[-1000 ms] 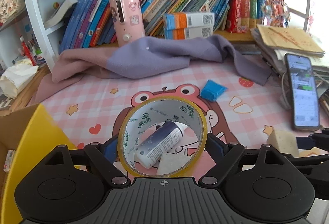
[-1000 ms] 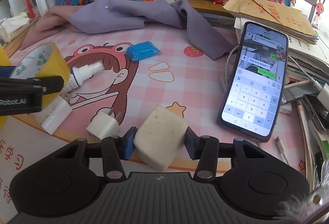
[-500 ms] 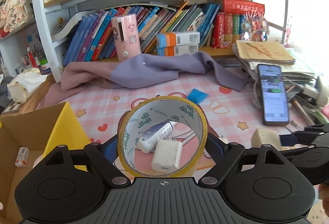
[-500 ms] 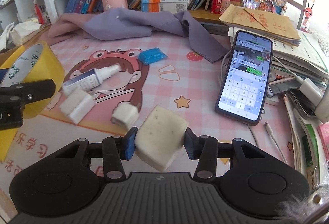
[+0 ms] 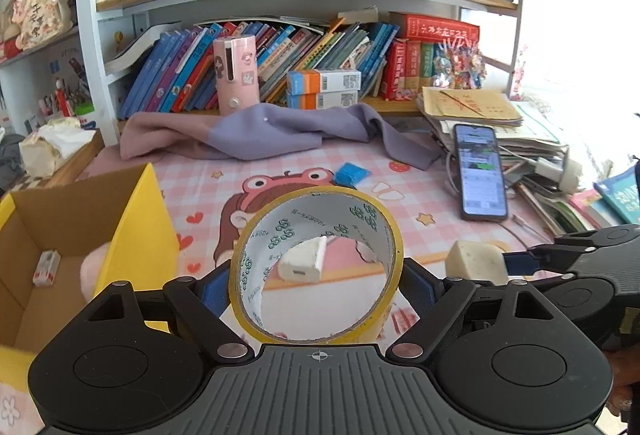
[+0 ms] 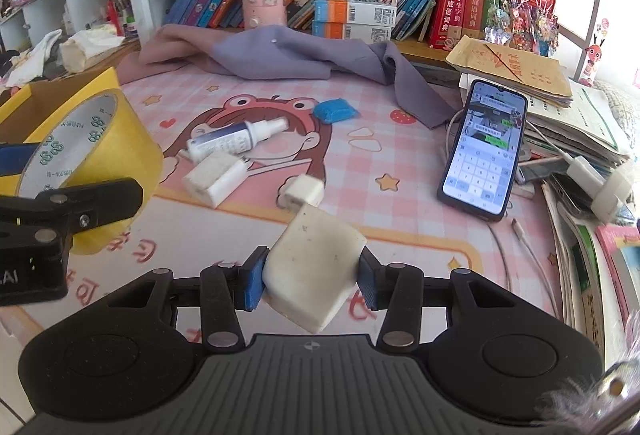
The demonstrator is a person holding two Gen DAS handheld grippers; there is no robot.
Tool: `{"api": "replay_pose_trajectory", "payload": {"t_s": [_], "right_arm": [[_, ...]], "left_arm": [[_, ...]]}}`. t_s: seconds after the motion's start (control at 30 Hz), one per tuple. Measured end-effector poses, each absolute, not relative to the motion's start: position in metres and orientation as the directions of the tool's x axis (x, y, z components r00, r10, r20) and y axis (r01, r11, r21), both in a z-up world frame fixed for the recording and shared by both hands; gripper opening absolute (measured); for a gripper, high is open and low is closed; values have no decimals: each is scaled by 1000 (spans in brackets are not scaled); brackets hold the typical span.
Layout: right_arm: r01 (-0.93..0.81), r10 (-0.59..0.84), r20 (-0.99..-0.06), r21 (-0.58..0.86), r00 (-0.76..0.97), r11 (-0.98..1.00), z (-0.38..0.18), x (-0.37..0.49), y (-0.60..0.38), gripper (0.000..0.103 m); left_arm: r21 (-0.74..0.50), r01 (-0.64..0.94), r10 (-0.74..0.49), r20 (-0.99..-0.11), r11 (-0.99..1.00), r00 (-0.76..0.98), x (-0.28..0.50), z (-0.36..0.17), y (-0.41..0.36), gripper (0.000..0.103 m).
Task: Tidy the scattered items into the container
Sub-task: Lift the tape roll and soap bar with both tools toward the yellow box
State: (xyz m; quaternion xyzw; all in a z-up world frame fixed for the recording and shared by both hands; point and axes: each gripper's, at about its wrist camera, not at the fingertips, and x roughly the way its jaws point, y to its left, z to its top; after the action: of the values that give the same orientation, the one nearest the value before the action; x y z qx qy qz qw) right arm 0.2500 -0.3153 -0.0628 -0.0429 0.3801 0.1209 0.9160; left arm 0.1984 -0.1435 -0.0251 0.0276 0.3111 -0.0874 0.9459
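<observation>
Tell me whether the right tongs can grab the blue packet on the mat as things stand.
Probably not yet: the right tongs are shut on the white block, so nothing more fits. The path to the blue packet looks open otherwise.

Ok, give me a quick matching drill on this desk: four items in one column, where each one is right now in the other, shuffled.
Items:
1. tape roll
2. white block
3. spray bottle
4. phone

Places:
A. lying on the pink mat beside the white chargers
B. in the left gripper, jaws at its sides
C. propped by the paper stack
D. in the right gripper

Pairs: 1-B, 2-D, 3-A, 4-C
</observation>
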Motion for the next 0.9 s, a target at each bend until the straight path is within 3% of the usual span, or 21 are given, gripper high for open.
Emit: {"api": "replay_pose_trajectory", "payload": {"t_s": [0.53,0.9], "right_arm": [[-230,172,-698,11,695,973,-52,154,-271,43],[-281,201,-696,-2,689,960,-50,96,-226,43]], "left_arm": [[21,225,-171,-584,974,794,105,-20,-102,86],[-7,168,-138,-598,986,790,44,-27,-55,86]]}}
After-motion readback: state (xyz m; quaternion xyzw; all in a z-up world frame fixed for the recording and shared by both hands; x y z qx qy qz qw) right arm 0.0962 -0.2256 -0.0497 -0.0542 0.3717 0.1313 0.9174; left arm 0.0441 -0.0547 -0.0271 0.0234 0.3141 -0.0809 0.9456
